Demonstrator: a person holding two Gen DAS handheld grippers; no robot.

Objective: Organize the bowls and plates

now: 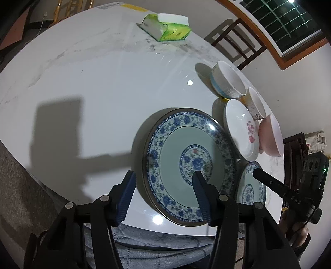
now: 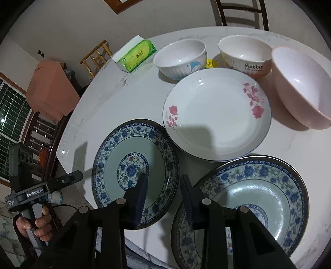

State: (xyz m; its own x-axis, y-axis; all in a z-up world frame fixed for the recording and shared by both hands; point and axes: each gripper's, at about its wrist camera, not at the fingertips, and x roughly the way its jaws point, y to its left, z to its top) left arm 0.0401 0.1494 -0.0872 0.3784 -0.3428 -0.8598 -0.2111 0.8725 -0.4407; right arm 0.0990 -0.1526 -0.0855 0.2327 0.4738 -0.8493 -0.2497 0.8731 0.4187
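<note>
A blue floral plate (image 1: 190, 163) (image 2: 134, 171) lies near the table's front edge. My left gripper (image 1: 163, 178) is open, its jaws straddling that plate's near-left rim. A second blue floral plate (image 2: 254, 198) (image 1: 251, 184) lies to the right, tilted over what looks like another blue plate (image 2: 186, 238) beneath. My right gripper (image 2: 163, 180) is open, hovering between the two blue plates, its right finger at the second plate's left rim. Behind are a white rose plate (image 2: 217, 113) (image 1: 241, 129), a pink bowl (image 2: 302, 87) (image 1: 271, 136), a Rabbit bowl (image 2: 246, 55) (image 1: 256, 103) and a blue-striped white bowl (image 2: 181, 58) (image 1: 227, 80).
A green tissue box (image 1: 165, 27) (image 2: 134, 54) sits at the far side of the white marble table (image 1: 93, 82). A small yellow object (image 2: 211, 63) lies between the bowls. Wooden chairs (image 2: 242, 14) stand around the table. The table's front edge is right under the grippers.
</note>
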